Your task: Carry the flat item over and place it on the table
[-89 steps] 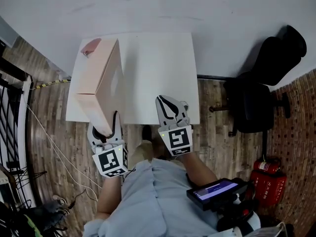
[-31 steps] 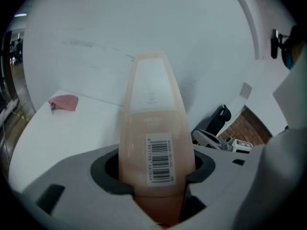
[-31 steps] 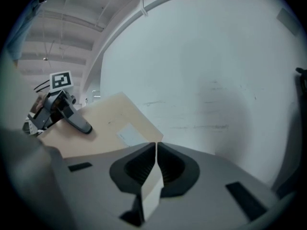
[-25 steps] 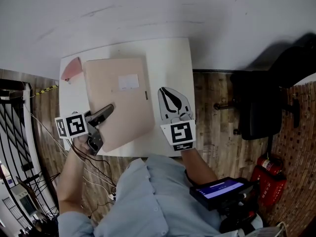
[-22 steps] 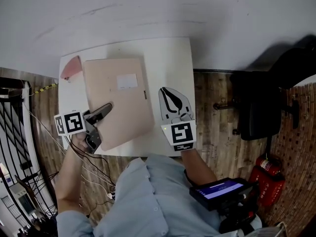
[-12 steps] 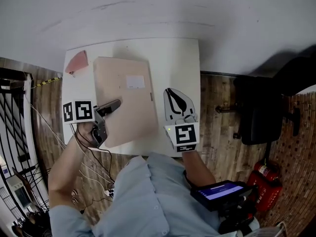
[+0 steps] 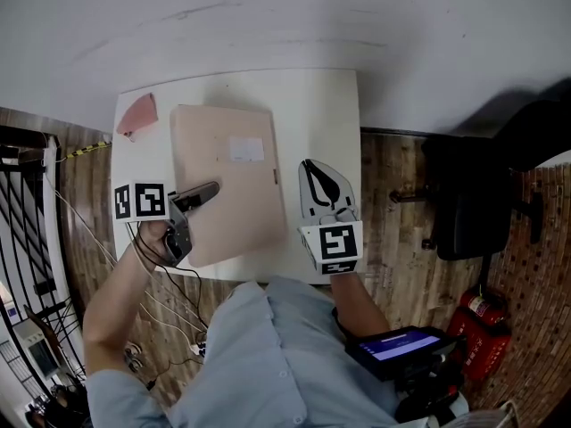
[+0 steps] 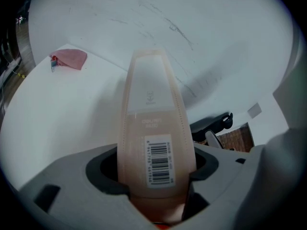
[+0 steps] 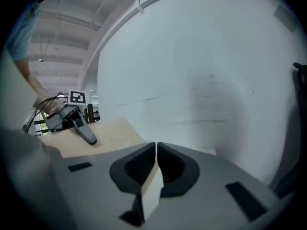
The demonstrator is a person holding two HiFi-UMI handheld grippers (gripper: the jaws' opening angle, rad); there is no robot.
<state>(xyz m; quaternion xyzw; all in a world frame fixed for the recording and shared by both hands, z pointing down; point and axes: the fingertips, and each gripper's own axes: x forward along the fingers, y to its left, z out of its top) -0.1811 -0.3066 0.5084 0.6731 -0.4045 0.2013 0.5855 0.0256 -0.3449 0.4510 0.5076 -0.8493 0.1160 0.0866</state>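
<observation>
A flat beige folder (image 7: 227, 181) lies on the white table (image 7: 317, 114), its barcoded edge (image 8: 151, 128) running away from me in the left gripper view. My left gripper (image 7: 201, 205) sits at the folder's front left edge, one finger on top of it. Its jaws are opening, and the folder's edge is still between them (image 8: 156, 176), with a thin dark gap on the right side. My right gripper (image 7: 319, 169) hovers over the table just right of the folder, shut and holding nothing (image 9: 156, 145). The right gripper view shows the folder (image 9: 110, 133) and the left gripper (image 9: 81, 128) on it.
A pink cloth-like piece (image 7: 138, 114) lies at the table's far left corner. A black chair (image 7: 482, 185) and a red extinguisher (image 7: 486, 333) stand on the wooden floor to the right. A dark railing (image 7: 27, 230) and cables run along the left. A white wall lies behind the table.
The folder, held up on edge 3.6 s ago, now lies flat. Over the last second it turned squarer to the table, with the left gripper following. The right gripper barely moved.
</observation>
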